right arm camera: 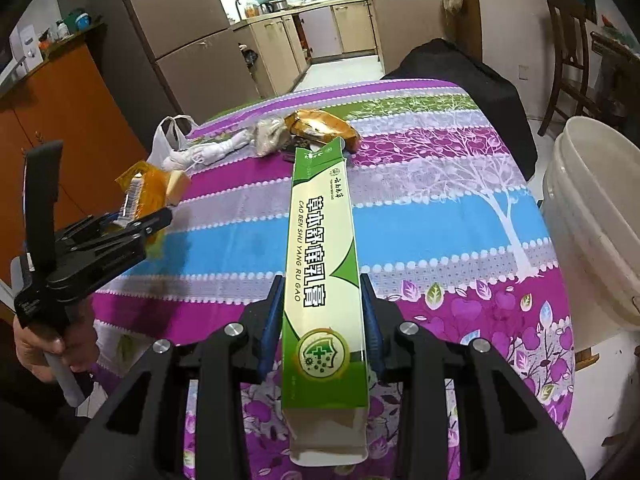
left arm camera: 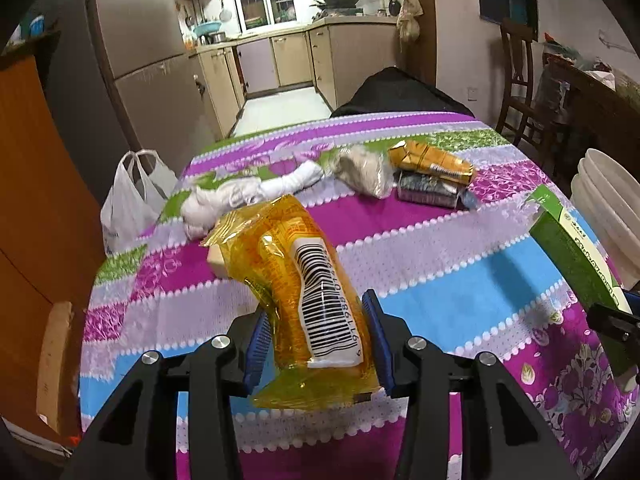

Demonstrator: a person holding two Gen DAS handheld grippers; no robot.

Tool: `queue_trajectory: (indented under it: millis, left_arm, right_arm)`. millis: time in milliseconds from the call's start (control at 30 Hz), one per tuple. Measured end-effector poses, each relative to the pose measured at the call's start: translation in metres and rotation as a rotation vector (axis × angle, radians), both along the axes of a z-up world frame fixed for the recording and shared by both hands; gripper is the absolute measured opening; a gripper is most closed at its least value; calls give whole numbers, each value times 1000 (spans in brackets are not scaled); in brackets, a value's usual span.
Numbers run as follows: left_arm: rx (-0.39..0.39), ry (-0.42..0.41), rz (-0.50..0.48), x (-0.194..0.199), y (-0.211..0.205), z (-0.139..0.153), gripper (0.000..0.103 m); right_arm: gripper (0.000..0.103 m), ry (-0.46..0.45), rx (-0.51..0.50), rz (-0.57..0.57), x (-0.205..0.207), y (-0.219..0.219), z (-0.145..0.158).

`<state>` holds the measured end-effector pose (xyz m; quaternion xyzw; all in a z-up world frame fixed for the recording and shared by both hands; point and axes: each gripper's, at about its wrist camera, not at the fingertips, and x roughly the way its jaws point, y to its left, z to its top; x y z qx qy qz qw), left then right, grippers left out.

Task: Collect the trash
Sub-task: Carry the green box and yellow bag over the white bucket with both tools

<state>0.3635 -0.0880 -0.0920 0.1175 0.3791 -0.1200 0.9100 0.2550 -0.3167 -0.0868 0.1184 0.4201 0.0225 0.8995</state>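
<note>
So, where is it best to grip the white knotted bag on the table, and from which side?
Probably at the narrow twisted neck of the white bag, coming from above with the fingers across it. The bag lies flat along the cloth; its neck is the thinnest, firmest part, while the bulky knotted end would likely squash. The tan bag beside the neck leaves little room from the side.

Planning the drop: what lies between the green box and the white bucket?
Only bare tablecloth between green box and white bucket, in the right wrist view.
</note>
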Motion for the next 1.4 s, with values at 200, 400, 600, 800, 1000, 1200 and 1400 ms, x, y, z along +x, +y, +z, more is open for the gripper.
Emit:
queue_trajectory:
  millis: [200,400,600,800,1000,1200,1400]
  left_arm:
    - [11,-19,-17,-5,-6,7,45]
    - [19,-20,-24,-8,-9,6,45]
    - [23,-31,-55,-5,-22,11,45]
    - [21,-44,-124,4,-54,22,45]
    - [18,-59,-219,11,-103,35,45]
    - [-8,-47,-332,19,-168,53,45]
    - [-14,-51,-447,15,-238,68,45]
  right_arm:
    - [34,6,-5,11,-5,5,4]
    - [34,12,1,25,-6,10,4]
    - [34,11,8,24,-2,3,9]
    - [34,2,-37,-2,0,-17,28]
    - [34,-10,-90,-51,-2,-51,51]
    - [34,-9,-114,-114,-7,-91,67]
    - [34,-14,-135,-204,-19,-139,84]
